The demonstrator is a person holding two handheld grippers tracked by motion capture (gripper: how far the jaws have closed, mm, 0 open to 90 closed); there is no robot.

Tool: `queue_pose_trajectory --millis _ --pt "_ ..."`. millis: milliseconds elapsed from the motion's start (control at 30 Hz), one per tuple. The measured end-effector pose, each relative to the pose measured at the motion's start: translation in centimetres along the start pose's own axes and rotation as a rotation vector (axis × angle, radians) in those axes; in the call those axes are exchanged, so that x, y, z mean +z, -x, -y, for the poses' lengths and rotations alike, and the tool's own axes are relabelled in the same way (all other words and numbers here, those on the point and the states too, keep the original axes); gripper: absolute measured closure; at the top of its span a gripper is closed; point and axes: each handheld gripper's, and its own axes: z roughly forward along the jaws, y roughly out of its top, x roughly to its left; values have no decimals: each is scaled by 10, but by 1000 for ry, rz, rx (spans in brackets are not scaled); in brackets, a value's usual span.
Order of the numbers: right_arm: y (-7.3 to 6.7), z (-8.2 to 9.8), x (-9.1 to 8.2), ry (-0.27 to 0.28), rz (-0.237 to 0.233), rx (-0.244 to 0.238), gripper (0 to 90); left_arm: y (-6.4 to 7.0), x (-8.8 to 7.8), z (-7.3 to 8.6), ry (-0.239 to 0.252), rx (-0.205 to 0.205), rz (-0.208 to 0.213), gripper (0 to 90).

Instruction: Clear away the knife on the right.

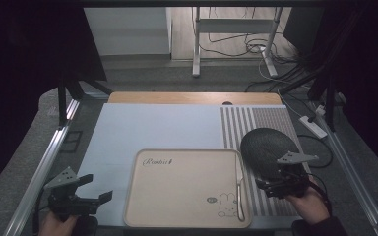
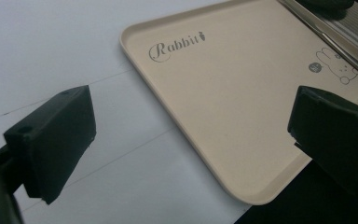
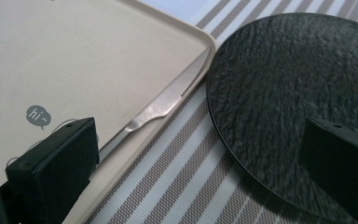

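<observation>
The left gripper hovers spread over bare mat beside the tray. A knife lies along the tray's right rim. The right gripper, spread, overhangs the black plate's near edge.

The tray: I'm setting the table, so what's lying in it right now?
A knife lies along the right rim of the beige tray, blade pointing away. The rest is bare apart from printed rabbit artwork. The knife's handle end is hidden in the right gripper view.
</observation>
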Motion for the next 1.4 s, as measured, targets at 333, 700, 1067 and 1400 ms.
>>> queue_pose_trajectory --millis 333,700,1067,1400 --pt "5 14 -14 6 18 43 0 0 0 0 0 -2 -1 19" --pt "9 21 -28 47 31 87 0 0 1 0 -5 -1 -5 19" --pt "9 28 -42 75 48 110 0 1 1 -1 -10 0 -7 19" --pt "11 35 -51 78 64 131 0 0 1 -1 -16 -1 -9 19"
